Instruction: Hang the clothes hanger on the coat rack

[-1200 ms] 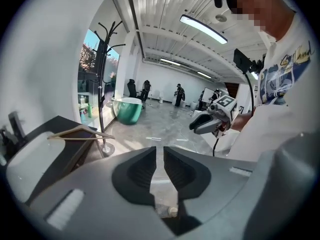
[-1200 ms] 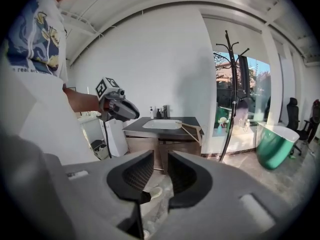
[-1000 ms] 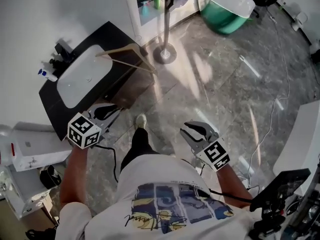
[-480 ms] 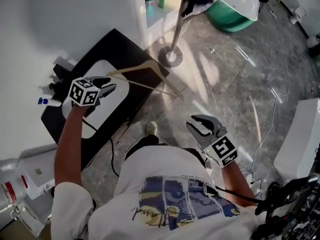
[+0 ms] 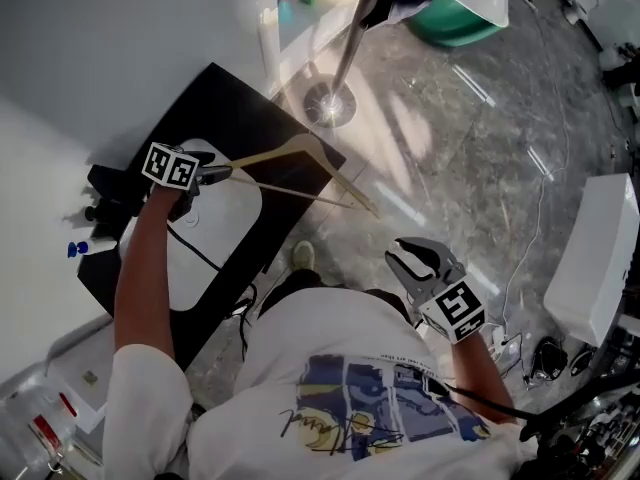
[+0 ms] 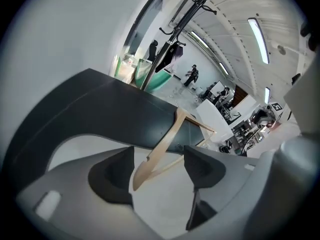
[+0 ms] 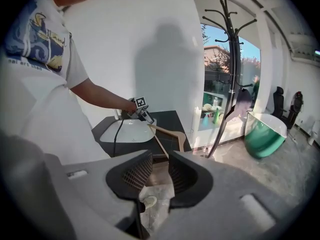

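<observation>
Though loose, hanger (image 6: 166, 138) end between just-opened jaws of left gripper (image 6: 159, 153).

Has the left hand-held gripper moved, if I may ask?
Yes: left hand-held gripper went up across the sink to the hanger, jaws just opening around its tip.

The pale tan wooden clothes hanger (image 6: 156, 151) shows against a matte black tabletop (image 5: 250, 98) with a white oval basin (image 5: 235, 213). The slim coat rack (image 7: 233, 59) is black. The polished stone floor (image 5: 470, 148) is grey and veined, and the round tub (image 5: 450, 23) is teal.
</observation>
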Demonstrator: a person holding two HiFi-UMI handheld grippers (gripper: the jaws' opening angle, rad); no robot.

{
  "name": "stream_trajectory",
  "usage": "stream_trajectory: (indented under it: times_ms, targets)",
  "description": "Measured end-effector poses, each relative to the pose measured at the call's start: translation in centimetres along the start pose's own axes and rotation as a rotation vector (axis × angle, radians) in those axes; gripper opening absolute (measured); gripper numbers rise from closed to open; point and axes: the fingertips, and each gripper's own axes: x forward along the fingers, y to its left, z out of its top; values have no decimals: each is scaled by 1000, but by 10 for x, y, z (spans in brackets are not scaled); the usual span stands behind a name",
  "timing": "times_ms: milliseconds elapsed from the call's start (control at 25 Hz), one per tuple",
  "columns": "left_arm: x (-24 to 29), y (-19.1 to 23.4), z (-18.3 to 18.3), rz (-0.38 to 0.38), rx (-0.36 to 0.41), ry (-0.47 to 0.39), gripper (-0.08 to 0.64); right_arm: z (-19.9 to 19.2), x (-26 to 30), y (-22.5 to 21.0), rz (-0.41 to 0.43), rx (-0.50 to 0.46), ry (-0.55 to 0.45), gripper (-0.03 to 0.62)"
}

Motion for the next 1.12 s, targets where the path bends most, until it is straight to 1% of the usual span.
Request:
stream_trajectory:
  times_ms: [120,320,400,520,680,720,800,960,1040,1120]
  targets:
    - [19,7,-8,-63,-24,40,362,0,6,-7,-19,18,17,100]
    - [38,-5,-20,-221,-80,89,361,-2,12,-8,-19,46,47,100]
    - [44,-9,-24,-260,-97,110,338,-5,14,-10,-19,52,60,100]
    - [50,-16,-32,-312,-127,142,250,-4,18,-14,-15,48,74,100]
    - [51,-33,-45,-418,-189,168,180,-1,20,-15,-14,44,81,100]
    - [50,-38,-47,-444,-202,166,157,-1,21,-16,-15,43,82,100]
    - [47,-47,-50,-484,-208,154,83,-1,22,-16,-15,40,82,98]
    - [39,-63,-51,-513,-189,116,66,1,25,-14,-13,33,70,98]
    - [33,-68,-42,-522,-181,55,60,2,26,-14,-11,29,64,98]
    - [24,-76,-28,-536,-177,-28,54,3,28,-11,-9,25,58,98]
